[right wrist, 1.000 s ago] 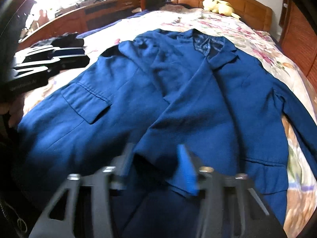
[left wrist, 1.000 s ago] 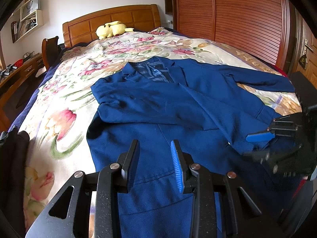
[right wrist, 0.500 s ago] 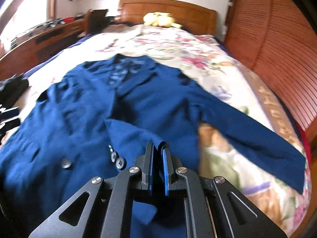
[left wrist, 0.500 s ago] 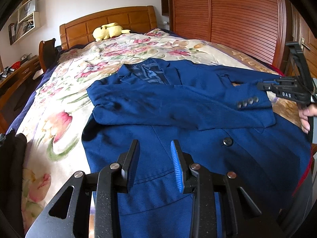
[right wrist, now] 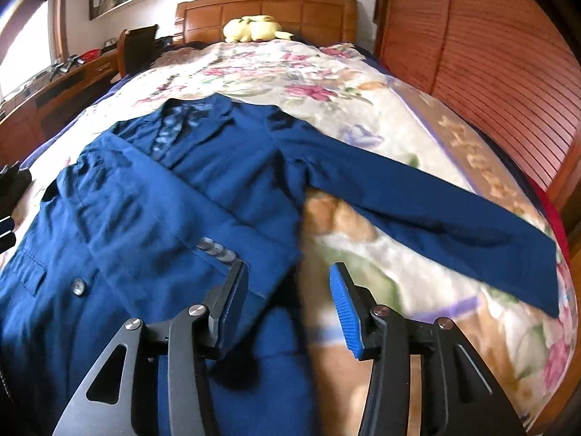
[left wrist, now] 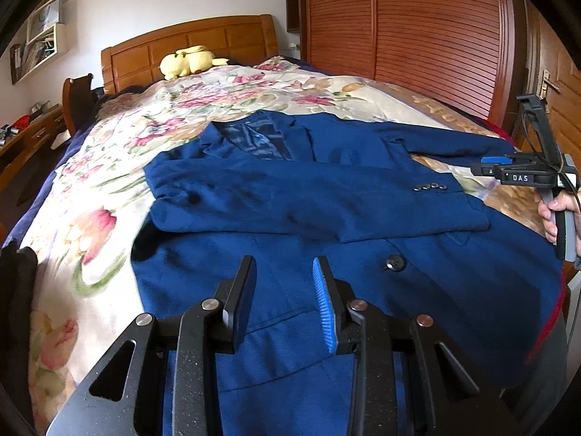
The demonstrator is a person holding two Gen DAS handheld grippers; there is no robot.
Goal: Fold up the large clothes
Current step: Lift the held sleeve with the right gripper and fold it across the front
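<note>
Plainly "DAS" on right claw (left wrist: 491, 167)

The left gripper (left wrist: 283, 298) is hovering over the lower front of the blue jacket (left wrist: 326, 196), its jaws parted with nothing between them. The right gripper (right wrist: 288, 301) is pointing down at the jacket's right edge, jaws opening and empty. A hand (left wrist: 555, 214) is gripping its handle beside the jacket.
</note>
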